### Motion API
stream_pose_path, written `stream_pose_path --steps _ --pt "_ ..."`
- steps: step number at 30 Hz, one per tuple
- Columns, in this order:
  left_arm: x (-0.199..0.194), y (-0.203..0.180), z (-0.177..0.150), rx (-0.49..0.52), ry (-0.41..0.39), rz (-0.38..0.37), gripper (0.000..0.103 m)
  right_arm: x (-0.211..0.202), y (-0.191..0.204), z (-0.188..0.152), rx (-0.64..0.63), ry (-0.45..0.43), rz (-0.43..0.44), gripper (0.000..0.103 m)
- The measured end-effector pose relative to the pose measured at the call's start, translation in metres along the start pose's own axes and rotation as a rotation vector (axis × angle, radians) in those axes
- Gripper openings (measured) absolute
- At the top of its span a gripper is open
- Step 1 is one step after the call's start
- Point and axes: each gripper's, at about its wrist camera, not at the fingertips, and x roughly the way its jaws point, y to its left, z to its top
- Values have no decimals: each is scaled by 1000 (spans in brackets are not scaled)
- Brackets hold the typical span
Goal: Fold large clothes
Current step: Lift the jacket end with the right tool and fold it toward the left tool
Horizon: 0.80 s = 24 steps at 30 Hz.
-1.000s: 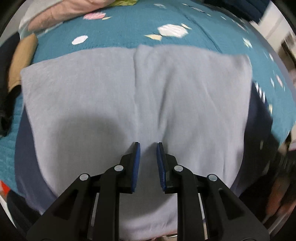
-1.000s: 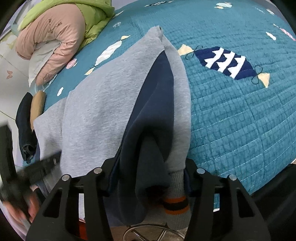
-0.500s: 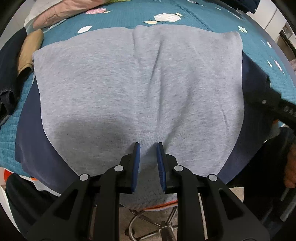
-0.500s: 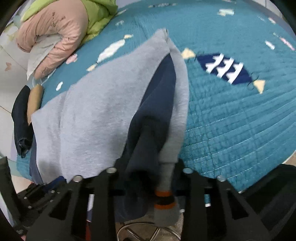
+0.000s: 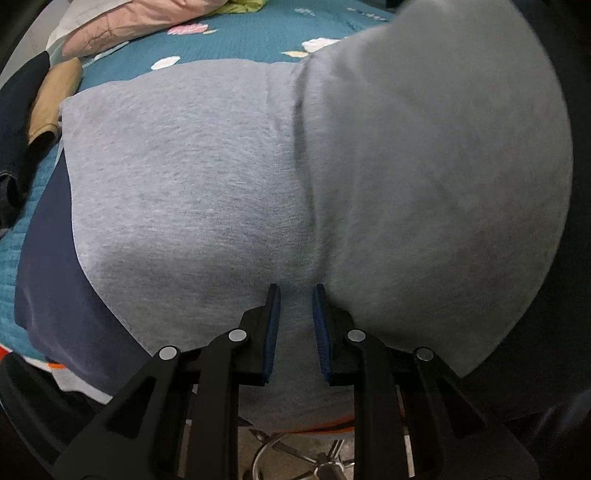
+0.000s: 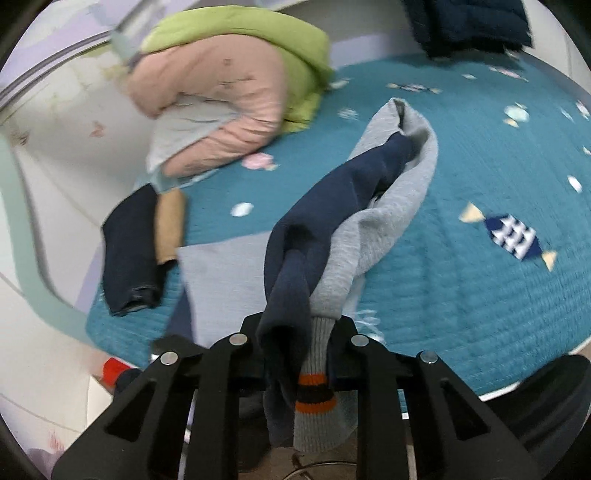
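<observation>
A grey sweatshirt (image 5: 192,177) with navy parts (image 5: 55,258) lies spread on the teal quilt. My left gripper (image 5: 295,291) points down at its near hem, with a narrow gap between the blue pads and nothing in it. The sweatshirt's right side (image 5: 424,166) rises as a big grey flap. In the right wrist view my right gripper (image 6: 299,325) is closing its jaws on the bunched navy and grey sleeve (image 6: 332,206). It holds the sleeve lifted off the bed, and the orange-striped cuff (image 6: 314,395) hangs below the fingers.
The teal quilt (image 6: 480,295) covers the bed. A pink and green duvet (image 6: 229,96) is heaped at the back left. Folded dark jeans (image 6: 129,251) and a tan garment (image 6: 170,225) lie at the left edge, dark clothes (image 6: 469,26) at the far back. A chair base (image 5: 295,458) shows below the bed edge.
The right gripper has closed onto the sleeve and risen, pulling it up off the quilt. In the left view the sweatshirt's right side now stands up as a flap.
</observation>
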Motion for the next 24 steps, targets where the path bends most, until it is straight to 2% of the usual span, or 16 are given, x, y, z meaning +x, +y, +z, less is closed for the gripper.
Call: stream_pose_path --steps 6,12,19,22,24 --pt "-6 17 -10 -48 -29 -94 18 9 49 -1 -91 37 -3 19" --pt "-10 28 -16 -53 -46 -166 17 22 89 0 -142 69 -36 19" --pt "-11 49 -23 -102 -51 -246 9 40 119 3 -168 113 -71 19" --pt "-20 58 -26 -141 -1 -251 6 44 127 6 -173 115 -68 19" --pt "-34 66 -29 -133 1 -229 6 47 128 7 -162 120 -64 19"
